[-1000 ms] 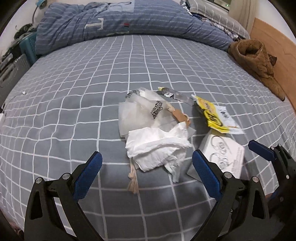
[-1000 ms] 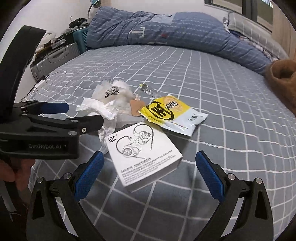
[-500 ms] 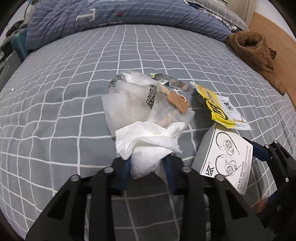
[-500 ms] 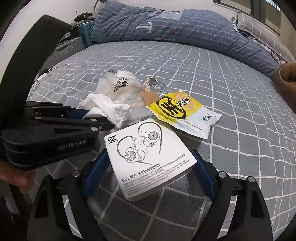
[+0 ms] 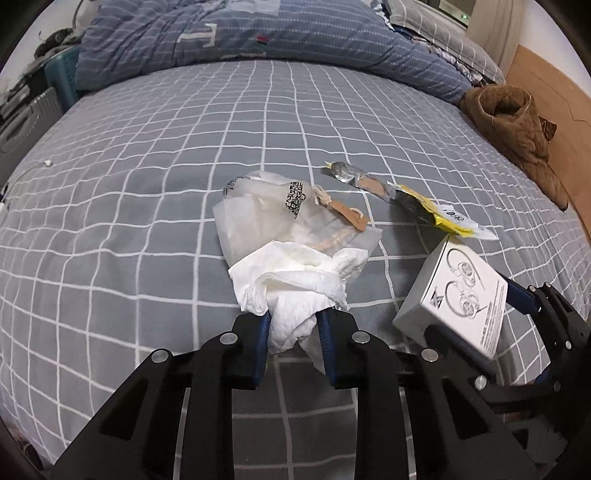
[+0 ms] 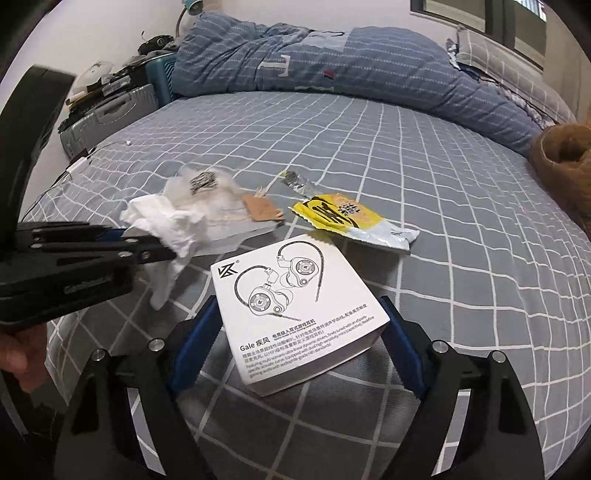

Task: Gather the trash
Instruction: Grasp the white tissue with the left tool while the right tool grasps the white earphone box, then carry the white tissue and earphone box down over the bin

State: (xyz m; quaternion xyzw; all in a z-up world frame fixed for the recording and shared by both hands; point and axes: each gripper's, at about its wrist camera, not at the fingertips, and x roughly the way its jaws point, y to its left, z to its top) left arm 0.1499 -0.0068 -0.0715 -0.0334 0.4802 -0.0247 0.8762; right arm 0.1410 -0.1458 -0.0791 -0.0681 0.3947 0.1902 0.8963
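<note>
My left gripper is shut on a crumpled white tissue, lifted a little off the grey checked bed; it also shows in the right wrist view. My right gripper is shut on a white earphone box, raised off the bed; the box also shows in the left wrist view. On the bed lie a clear plastic bag, a brown tag, a silver foil wrapper and a yellow snack packet.
A rolled blue striped duvet lies across the far end of the bed. A brown garment sits at the right edge by a wooden board. A suitcase and clutter stand off the left side.
My left gripper closed on the tissue and lifted it. My right gripper closed on the earphone box and raised it off the bed.
</note>
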